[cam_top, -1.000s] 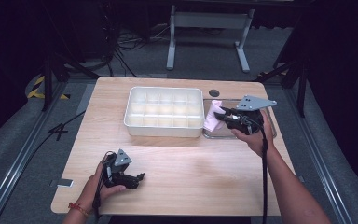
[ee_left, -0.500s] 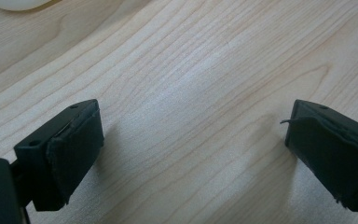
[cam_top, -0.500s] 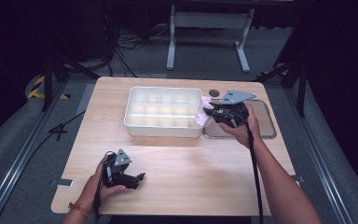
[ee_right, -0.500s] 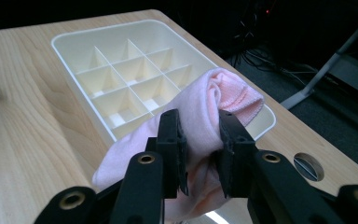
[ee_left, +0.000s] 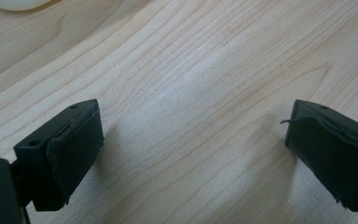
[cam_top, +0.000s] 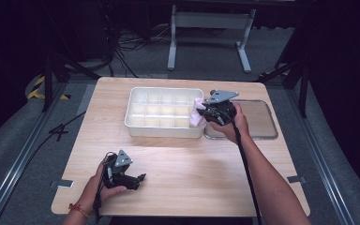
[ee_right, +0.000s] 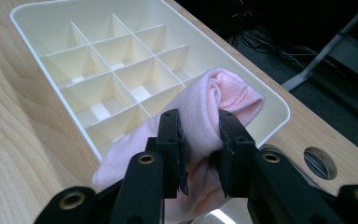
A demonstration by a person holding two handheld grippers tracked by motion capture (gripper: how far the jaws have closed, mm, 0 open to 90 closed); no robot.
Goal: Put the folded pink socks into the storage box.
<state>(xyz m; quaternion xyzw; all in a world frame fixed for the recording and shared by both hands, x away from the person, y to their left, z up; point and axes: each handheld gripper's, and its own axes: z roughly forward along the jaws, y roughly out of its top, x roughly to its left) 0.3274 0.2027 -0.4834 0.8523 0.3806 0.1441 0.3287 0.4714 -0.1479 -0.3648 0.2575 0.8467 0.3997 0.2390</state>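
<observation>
Because the pink rolled cloth (ee_right: pixel 209 112) is clamped between the two black jaws of the right gripper (ee_right: pixel 200 140), it is carried clear of the table and held over the right end of the white divided tray (cam_top: pixel 143 126), above the compartments at that end, presumably so that it can be lowered into one of them. A firm pinch at the roll's middle is kept, with both ends left bulging past the pads, which should stop it unrolling. The left gripper (cam_top: pixel 130 177) is rested near the front edge of the wooden table (cam_top: pixel 192 178), its jaws spread wide with nothing between them, well apart from the work. Compared with a second earlier, the cloth has been brought leftward from above the grey metal tray (cam_top: pixel 262 123) to the white tray's end, while the left gripper has been left where it was
</observation>
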